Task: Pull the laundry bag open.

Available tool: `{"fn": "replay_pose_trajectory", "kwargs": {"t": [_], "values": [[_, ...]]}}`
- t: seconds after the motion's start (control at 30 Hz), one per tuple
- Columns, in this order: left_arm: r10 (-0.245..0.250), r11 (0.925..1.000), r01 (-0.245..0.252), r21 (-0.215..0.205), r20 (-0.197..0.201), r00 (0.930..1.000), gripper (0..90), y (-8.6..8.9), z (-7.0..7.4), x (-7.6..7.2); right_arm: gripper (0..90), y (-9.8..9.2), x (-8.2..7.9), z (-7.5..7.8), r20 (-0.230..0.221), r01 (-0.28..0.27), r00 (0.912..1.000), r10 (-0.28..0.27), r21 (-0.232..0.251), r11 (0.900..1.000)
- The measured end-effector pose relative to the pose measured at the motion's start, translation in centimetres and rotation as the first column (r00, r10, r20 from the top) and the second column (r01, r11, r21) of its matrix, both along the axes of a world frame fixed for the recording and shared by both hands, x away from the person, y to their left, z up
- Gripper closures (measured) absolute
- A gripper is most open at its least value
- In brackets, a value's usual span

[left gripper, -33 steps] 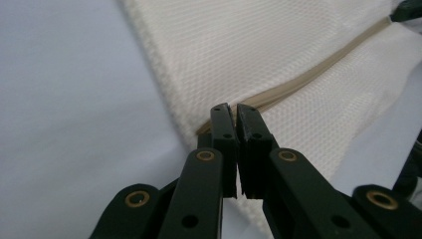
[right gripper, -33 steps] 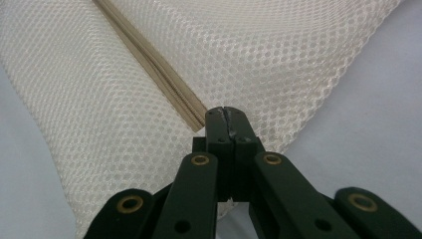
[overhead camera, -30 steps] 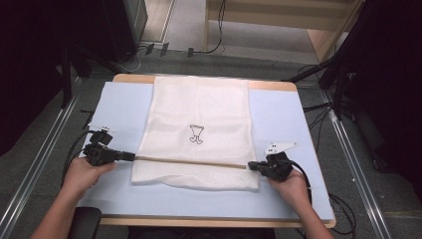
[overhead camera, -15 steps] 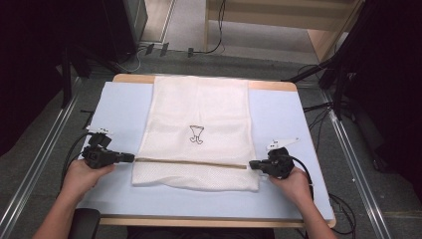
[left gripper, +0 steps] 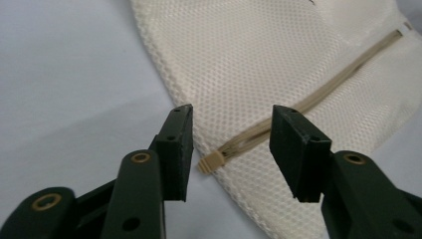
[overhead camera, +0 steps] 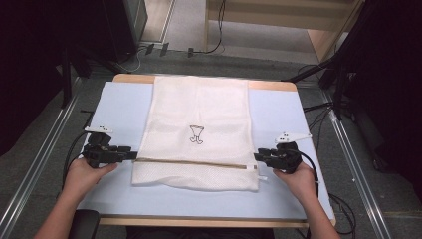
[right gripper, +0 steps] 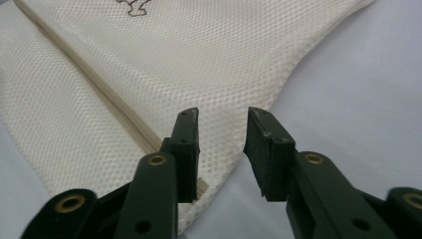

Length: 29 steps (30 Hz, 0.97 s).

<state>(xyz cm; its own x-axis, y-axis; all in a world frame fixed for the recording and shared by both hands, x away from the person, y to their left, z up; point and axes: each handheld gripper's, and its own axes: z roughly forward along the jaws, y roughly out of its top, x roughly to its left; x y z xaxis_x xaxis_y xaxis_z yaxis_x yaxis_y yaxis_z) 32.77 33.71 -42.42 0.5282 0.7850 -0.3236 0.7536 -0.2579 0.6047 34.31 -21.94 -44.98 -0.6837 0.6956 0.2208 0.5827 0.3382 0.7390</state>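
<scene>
High view: unlettered emblem (overhead camera: 196,134) on mesh bag (overhead camera: 199,107)

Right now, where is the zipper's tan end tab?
In the left gripper view the tan end tab lies at the mesh bag's edge, between the open left tongs, untouched; that is the bag's left side in the high view.

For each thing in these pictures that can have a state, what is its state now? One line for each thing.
Mesh bag: lying flat on the table.
Zipper: closed along the length in view.
Left gripper: open, jaws either side of the zipper's end, gripping nothing.
Right gripper: open, at the bag's right edge, gripping nothing.
</scene>
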Motion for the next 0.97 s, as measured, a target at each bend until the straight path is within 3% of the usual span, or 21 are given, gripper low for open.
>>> {"fn": "replay_pose_trajectory", "kwargs": {"t": [0.13, 0.27, 0.5, 0.63, 0.97], "values": [[0.032, 0.9993, -0.032, 0.019, 0.023, 0.9992, 46.9, 0.6, -0.1, 0.2, 61.8, -0.9, 0.2, -0.2, 0.027, 0.018, 0.9995, -0.018, -0.008, 1.0], [0.073, 0.9972, -0.074, 0.014, 0.033, 0.9968, 43.2, 1.4, -0.2, 0.3, 54.9, -1.8, 0.7, -0.9, 0.005, 0.044, 0.999, -0.044, -0.014, 0.999], [0.118, 0.9912, -0.12, 0.056, 0.049, 0.9918, 40.8, 2.2, -0.3, 0.4, 47.1, -3.1, 1.4, -1.6, -0.018, 0.104, 0.9945, -0.103, 0.006, 0.995], [0.134, 0.9889, -0.137, 0.058, 0.048, 0.9898, 38.9, 2.5, -0.4, 0.5, 45.4, -3.2, 1.6, -1.9, -0.04, 0.111, 0.993, -0.111, 0.002, 0.994], [0.146, 0.9876, -0.148, 0.051, 0.042, 0.9884, 37.0, 2.7, -0.5, 0.6, 40.6, -3.2, 1.7, -2.1, -0.042, 0.141, 0.9892, -0.141, -0.001, 0.99]]}}
